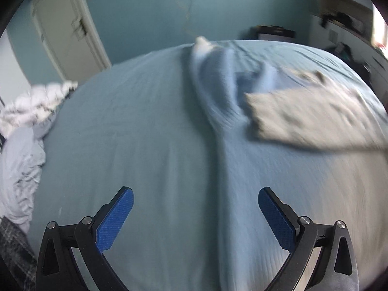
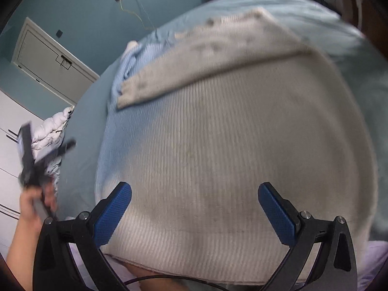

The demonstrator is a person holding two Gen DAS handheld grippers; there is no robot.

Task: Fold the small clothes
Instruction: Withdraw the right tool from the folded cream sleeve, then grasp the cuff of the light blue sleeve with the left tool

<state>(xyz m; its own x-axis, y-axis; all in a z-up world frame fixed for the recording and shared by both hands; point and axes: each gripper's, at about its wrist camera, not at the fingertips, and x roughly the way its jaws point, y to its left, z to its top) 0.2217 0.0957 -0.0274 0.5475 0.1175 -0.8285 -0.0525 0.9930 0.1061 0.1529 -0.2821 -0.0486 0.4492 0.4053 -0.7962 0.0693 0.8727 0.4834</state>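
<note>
A cream ribbed sweater [image 2: 230,150] lies flat on the bed, one sleeve [image 2: 206,58] folded slantwise across its top. My right gripper [image 2: 195,213] hovers open just above its lower part, with nothing between the blue pads. A light blue knit garment [image 2: 114,131] shows from under the sweater's left side. In the left wrist view my left gripper [image 1: 196,215] is open and empty over the blue bedding, with the blue knit's ridge [image 1: 218,84] ahead and the cream sleeve [image 1: 303,111] at the far right. The right wrist view shows the left gripper [image 2: 31,160] blurred, held in a hand [image 2: 36,201].
The bed has a teal-blue sheet [image 1: 121,121]. A white puffy jacket [image 1: 36,104] and pale crumpled bedding [image 1: 19,169] lie at its left edge. A white door [image 1: 68,36] stands behind, and dark furniture [image 1: 274,32] sits beyond the bed's far right.
</note>
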